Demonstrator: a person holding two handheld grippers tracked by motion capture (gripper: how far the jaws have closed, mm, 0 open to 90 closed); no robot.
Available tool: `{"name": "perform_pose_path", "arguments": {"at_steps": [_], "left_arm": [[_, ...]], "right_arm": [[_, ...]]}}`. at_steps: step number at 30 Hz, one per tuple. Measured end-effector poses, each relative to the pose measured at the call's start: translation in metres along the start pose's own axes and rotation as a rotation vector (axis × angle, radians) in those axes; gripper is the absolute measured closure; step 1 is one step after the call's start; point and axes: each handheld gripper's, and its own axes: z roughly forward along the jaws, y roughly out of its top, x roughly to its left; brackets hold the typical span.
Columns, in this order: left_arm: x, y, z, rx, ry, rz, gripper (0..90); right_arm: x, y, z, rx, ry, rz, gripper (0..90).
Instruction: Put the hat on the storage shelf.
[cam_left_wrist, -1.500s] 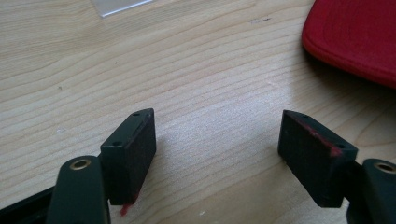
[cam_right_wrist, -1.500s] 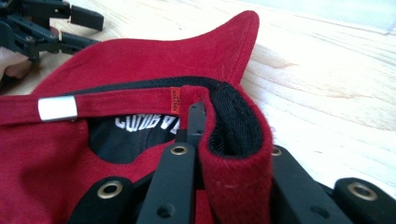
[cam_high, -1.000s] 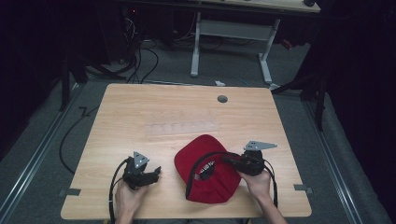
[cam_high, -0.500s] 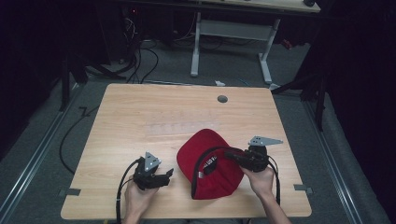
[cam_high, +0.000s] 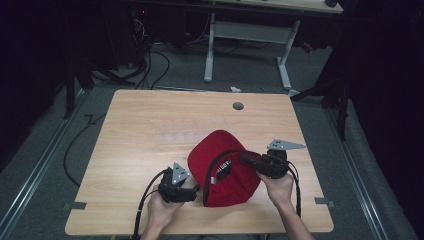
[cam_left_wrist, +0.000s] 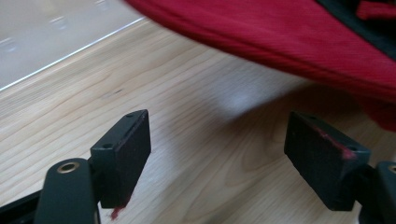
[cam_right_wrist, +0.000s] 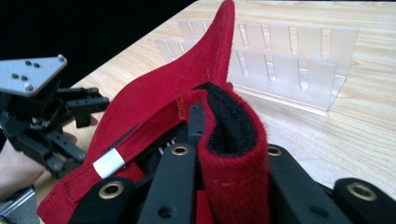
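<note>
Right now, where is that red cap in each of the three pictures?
High view: the red cap lies at the near middle of the wooden table, between the two hands.
Left gripper view: its red edge runs across the top, hanging above the open fingers.
Right gripper view: its folded edge stands bottom centre, pinched in the fingers.
Shared landmark: the pale wooden tabletop.

Cap (cam_high: 225, 165) on table (cam_high: 150, 130), between both grippers.
</note>
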Motion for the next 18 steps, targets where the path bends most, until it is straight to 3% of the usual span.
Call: {"name": "perform_pose_path", "arguments": {"at_steps": [5, 9, 13, 18], "left_arm": [[-0.009, 0.0, 0.003, -0.006, -0.023, 0.008, 20.9], [-0.011, 0.0, 0.002, -0.026, -0.017, 0.011, 18.1], [-0.012, 0.004, -0.003, -0.058, -0.017, 0.012, 16.8], [-0.011, 0.007, -0.008, -0.077, -0.027, 0.013, 16.5]], "right_arm": [[0.002, 0.003, 0.002, -0.001, -0.004, 0.005, 82.9], [0.003, 0.003, 0.004, 0.001, -0.009, 0.009, 82.9], [0.002, 0.0, 0.007, 0.042, -0.057, 0.006, 82.8], [0.002, -0.006, 0.008, 0.072, -0.077, 0.004, 82.7]]}}
